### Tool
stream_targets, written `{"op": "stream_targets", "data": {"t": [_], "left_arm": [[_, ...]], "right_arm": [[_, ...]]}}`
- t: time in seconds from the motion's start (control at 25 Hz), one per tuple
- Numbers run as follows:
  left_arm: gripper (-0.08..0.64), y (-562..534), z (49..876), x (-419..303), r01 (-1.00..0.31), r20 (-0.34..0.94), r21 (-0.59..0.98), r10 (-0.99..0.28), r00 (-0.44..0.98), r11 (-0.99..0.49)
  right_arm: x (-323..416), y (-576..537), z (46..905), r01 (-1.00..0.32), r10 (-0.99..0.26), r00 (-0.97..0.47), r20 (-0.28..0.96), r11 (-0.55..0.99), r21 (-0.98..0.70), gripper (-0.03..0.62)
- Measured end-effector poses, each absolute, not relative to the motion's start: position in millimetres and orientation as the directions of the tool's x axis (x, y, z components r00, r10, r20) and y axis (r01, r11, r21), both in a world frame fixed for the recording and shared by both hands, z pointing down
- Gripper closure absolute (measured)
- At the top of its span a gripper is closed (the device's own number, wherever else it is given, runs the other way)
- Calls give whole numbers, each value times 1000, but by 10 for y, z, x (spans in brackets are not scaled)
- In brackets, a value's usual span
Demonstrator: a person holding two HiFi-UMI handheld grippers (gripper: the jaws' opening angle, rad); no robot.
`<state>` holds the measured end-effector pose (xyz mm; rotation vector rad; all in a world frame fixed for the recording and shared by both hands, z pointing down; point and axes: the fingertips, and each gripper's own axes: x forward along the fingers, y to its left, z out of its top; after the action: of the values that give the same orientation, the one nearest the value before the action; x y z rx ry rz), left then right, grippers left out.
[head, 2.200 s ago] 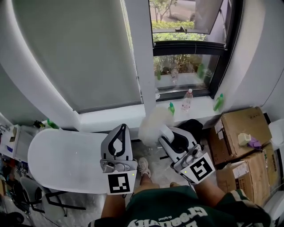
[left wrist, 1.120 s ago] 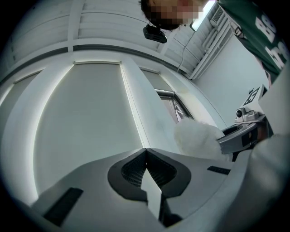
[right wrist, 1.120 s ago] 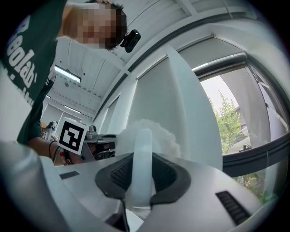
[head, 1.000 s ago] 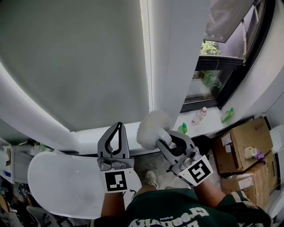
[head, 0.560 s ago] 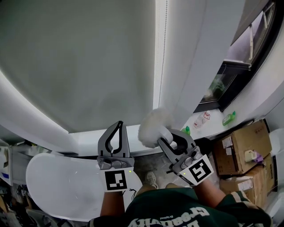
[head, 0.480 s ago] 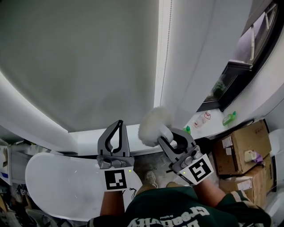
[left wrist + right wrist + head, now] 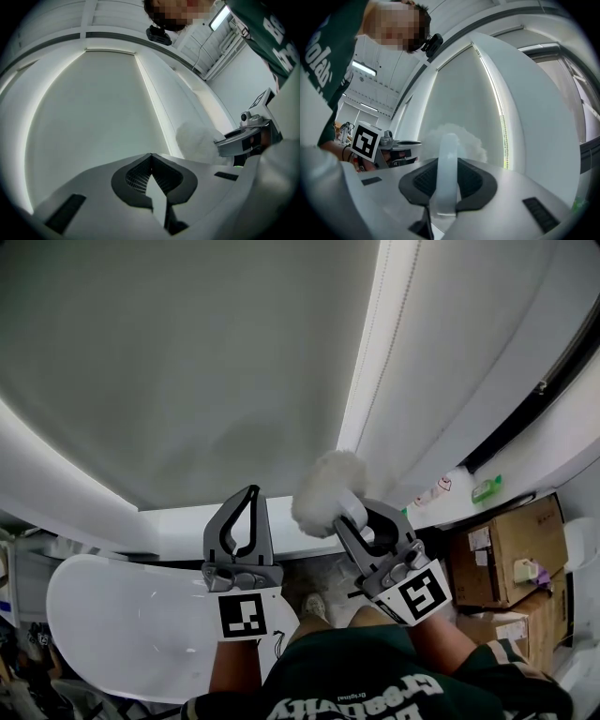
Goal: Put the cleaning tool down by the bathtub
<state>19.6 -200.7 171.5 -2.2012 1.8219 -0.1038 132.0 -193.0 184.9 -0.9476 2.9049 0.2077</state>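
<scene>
The cleaning tool is a fluffy white duster head (image 7: pixel 326 491) on a white plastic handle (image 7: pixel 446 168). My right gripper (image 7: pixel 366 519) is shut on that handle and holds the head up in front of the blind; in the right gripper view the fluffy head (image 7: pixel 451 137) sticks out past my right gripper (image 7: pixel 446 165). My left gripper (image 7: pixel 249 495) hangs beside it with its jaws closed on nothing, and the left gripper view shows the left gripper (image 7: pixel 151 159) with its pads meeting. The white bathtub (image 7: pixel 112 615) lies below at the lower left.
A grey roller blind (image 7: pixel 187 362) fills the wall ahead, above a white ledge (image 7: pixel 187 521). Cardboard boxes (image 7: pixel 497 549) are stacked at the right, with a green bottle (image 7: pixel 487 488) on the sill. The person's shoe (image 7: pixel 314 606) stands on the floor between tub and boxes.
The head view has swung up, so the window has slid off to the right. Both grippers keep their pose, the duster still in the right one.
</scene>
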Motion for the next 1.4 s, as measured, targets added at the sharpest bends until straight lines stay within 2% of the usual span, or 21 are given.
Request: {"op": "stream_targets", "data": {"t": [0.16,0.64,1.4], "left_arm": [[554,-2236,1800,-10,-959,-106,-235,-977,185,-156],[554,-2285,1838,-105,-967,-82,-244,-992,96,-74],[554,-2128,1733,-161,-943,-89,-301,-989,-119,141]], "right_arm": [[1123,-2151,1945,-587,-583,-810,-62,804,97,499],[971,-2251,2024,-492,-491,-870,-36,867,78,499],[925,-2336,1952,-312,-305,-948,-90,947,78,499]]}}
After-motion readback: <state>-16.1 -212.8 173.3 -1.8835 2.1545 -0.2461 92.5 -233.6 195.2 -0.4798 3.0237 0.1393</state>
